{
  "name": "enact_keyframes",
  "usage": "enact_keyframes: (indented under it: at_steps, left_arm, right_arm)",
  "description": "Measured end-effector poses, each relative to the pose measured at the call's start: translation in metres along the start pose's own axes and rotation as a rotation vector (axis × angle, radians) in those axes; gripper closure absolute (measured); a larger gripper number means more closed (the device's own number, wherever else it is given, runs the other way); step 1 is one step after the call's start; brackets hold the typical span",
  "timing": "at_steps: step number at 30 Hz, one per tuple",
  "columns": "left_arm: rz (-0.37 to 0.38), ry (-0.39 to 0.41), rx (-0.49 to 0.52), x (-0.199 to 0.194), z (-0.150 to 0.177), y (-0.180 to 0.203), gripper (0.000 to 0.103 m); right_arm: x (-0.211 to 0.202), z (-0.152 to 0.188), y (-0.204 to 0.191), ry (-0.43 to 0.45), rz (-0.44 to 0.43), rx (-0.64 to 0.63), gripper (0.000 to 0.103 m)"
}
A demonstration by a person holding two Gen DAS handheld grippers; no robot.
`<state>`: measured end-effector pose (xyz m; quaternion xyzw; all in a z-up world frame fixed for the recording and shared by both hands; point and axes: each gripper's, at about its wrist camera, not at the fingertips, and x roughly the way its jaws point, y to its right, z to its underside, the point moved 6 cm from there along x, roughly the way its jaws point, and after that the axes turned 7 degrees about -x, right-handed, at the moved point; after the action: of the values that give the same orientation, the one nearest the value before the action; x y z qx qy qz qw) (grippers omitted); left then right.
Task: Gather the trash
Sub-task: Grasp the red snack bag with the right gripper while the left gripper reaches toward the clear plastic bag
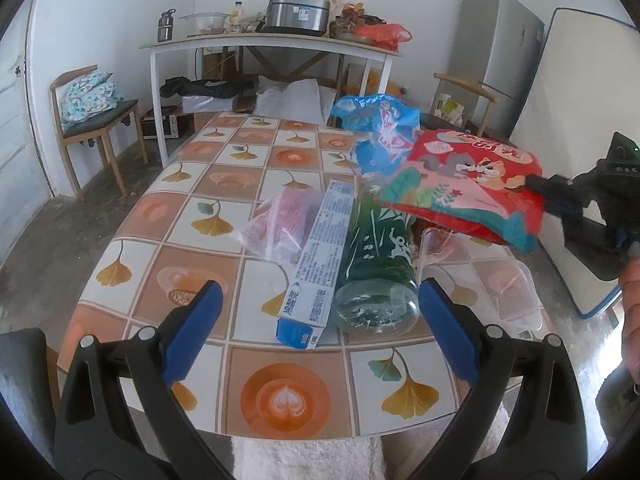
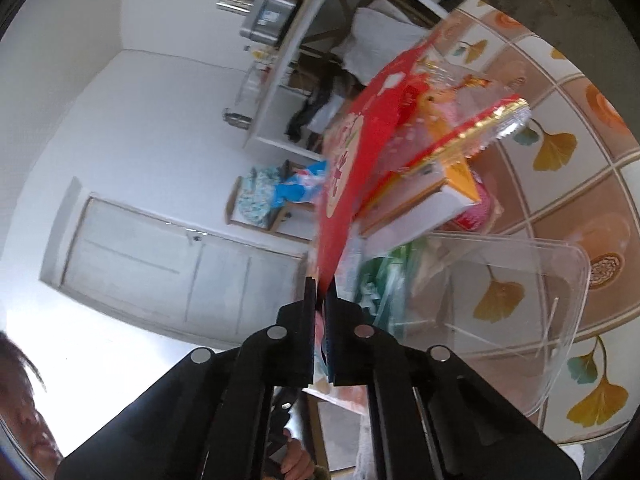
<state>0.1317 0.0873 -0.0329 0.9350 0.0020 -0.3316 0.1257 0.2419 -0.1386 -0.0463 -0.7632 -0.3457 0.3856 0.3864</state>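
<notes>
Trash lies on the tiled table point(image 1: 192, 268): a green plastic bottle point(image 1: 376, 248) on its side, a blue-and-white toothpaste box point(image 1: 316, 256), a pink clear bag point(image 1: 276, 220), a blue bag point(image 1: 376, 128) and a clear plastic container point(image 1: 504, 280). My left gripper point(image 1: 320, 292) is open near the table's front edge, its blue pads either side of the bottle's base and the box end, touching neither. My right gripper point(image 1: 540, 188) is shut on the edge of a red snack bag point(image 1: 460, 176), held above the pile. In the right wrist view the gripper point(image 2: 320, 284) pinches that red bag point(image 2: 352, 160).
A white side table point(image 1: 272, 44) loaded with pots stands behind, a wooden chair point(image 1: 92, 116) at the left, a fridge point(image 1: 500, 52) and a leaning white board point(image 1: 568, 100) at the right. A white towel point(image 1: 308, 460) hangs below the table's front edge. A yellow-and-white box point(image 2: 440, 196) lies under the red bag.
</notes>
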Motion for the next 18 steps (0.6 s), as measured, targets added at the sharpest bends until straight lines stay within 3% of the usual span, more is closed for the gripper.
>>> enact_keyframes:
  at_steps: [7,12,14,18]
  left_arm:
    - [0.034,0.037,-0.007,-0.005,-0.014,-0.003,0.009]
    - [0.095,0.071,-0.074,0.004,-0.047,-0.024,0.009]
    - [0.116,0.041,-0.119,0.019,-0.062,-0.035,0.009]
    - [0.179,-0.11,-0.161,0.074,-0.084,-0.047,0.013]
  right_arm:
    - [-0.03,-0.008,-0.03,0.057,-0.106,-0.086,0.1]
    - [-0.049,-0.015,-0.043,0.094,-0.148,-0.139,0.1]
    - [-0.056,-0.017,-0.045,0.108,-0.157,-0.153,0.1]
    - [-0.066,-0.017,-0.046,0.121,-0.163,-0.172,0.1]
